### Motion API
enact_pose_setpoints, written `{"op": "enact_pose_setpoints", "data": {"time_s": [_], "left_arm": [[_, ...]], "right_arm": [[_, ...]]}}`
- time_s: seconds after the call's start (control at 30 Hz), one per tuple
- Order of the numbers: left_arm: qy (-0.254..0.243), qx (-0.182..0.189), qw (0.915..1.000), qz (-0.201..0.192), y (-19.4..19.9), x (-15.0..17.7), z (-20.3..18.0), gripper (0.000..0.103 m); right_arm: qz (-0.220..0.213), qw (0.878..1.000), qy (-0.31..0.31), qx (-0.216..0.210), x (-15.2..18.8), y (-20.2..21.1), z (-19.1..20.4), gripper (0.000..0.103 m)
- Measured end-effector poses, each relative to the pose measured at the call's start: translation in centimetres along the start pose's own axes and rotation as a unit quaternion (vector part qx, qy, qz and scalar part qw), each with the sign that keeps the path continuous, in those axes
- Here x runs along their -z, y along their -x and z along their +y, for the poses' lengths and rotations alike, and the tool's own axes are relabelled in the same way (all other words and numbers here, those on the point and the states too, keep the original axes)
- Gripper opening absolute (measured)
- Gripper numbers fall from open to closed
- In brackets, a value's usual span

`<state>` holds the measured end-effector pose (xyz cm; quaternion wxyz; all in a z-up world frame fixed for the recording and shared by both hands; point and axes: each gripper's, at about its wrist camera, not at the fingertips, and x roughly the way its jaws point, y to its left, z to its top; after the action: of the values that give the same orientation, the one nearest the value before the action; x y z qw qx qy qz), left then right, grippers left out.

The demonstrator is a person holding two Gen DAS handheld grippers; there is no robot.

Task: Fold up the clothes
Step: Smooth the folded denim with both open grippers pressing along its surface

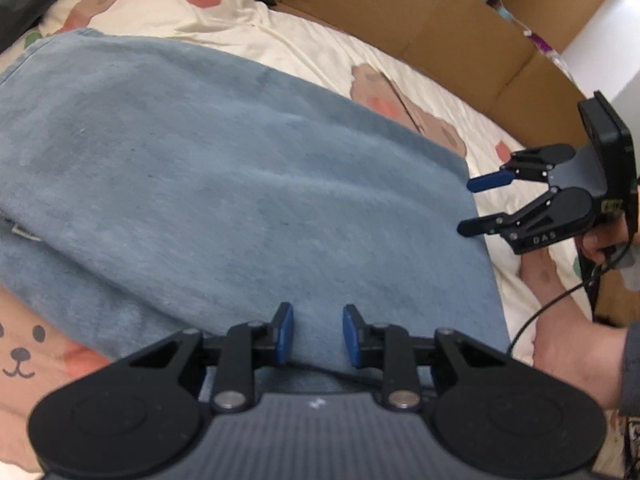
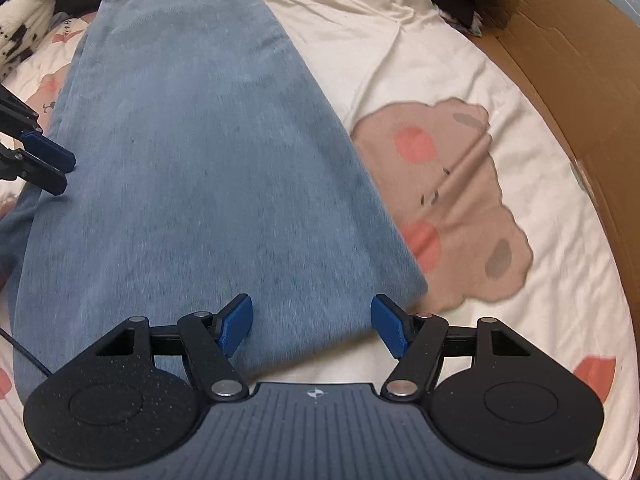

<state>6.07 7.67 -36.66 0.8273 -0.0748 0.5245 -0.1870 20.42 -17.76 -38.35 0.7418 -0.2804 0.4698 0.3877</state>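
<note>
Blue denim jeans (image 1: pixel 200 180) lie folded lengthwise as a long flat strip (image 2: pixel 180 140) on a cream bedsheet with bear prints (image 2: pixel 440 60). My left gripper (image 1: pixel 318 334) hovers over the strip's near edge. Its blue pads stand a narrow gap apart, with denim showing below them and none pinched. The right wrist view shows it at the strip's left side (image 2: pixel 67 174). My right gripper (image 2: pixel 312 324) is wide open just above the strip's near end, by its right corner. In the left wrist view it (image 1: pixel 469 206) sits at the denim's right edge, empty.
Brown cardboard (image 1: pixel 440 20) borders the bed's far side (image 2: pixel 580 60). A person's hand (image 1: pixel 600 240) holds the right gripper, and a black cable (image 1: pixel 540 312) trails from it. A black-and-white fluffy item (image 2: pixel 28 12) lies at the far left corner.
</note>
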Motion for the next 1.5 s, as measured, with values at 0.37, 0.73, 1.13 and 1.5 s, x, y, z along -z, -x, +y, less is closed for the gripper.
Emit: {"op": "enact_pose_setpoints", "data": {"time_s": [0.37, 0.73, 1.13, 1.5], "left_arm": [[-0.024, 0.021, 0.9979, 0.056, -0.3, 0.1, -2.2, 0.024], [-0.04, 0.054, 0.9894, 0.128, -0.8, 1.4, -2.8, 0.019], [-0.061, 0.132, 0.9829, 0.113, -0.3, -1.1, -5.9, 0.018], [-0.027, 0.171, 0.9738, 0.147, -3.3, 0.3, -6.1, 0.018]], "right_arm": [[0.006, 1.0, 0.022, -0.011, 1.8, 0.5, 1.9, 0.071], [0.032, 0.997, 0.052, -0.052, 1.5, 1.1, 4.8, 0.072], [0.062, 0.983, 0.13, -0.116, 1.9, 1.5, 9.7, 0.076], [0.066, 0.979, 0.129, -0.144, 1.9, 2.3, 9.5, 0.075]]}}
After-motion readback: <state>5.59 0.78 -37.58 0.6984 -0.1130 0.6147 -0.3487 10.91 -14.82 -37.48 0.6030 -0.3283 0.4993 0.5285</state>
